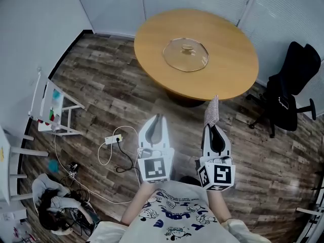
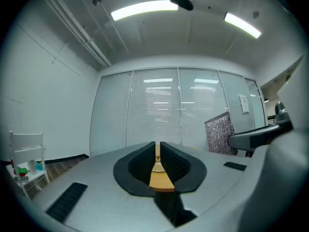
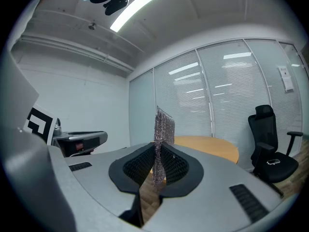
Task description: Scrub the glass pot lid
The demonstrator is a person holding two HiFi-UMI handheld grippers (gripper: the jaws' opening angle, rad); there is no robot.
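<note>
Out on the round surface, well apart from both grippers: glass pot lid, knob up. Clamped in right gripper: mesh scrubber. Left gripper: closed, empty. Probably best: step in, steady rim with left, rub flat mesh face in small circles, light pressure.

A round wooden table fills the upper centre; a black office chair stands at the right edge. At left, a white rack; a power strip and cables lie on the plank floor
</note>
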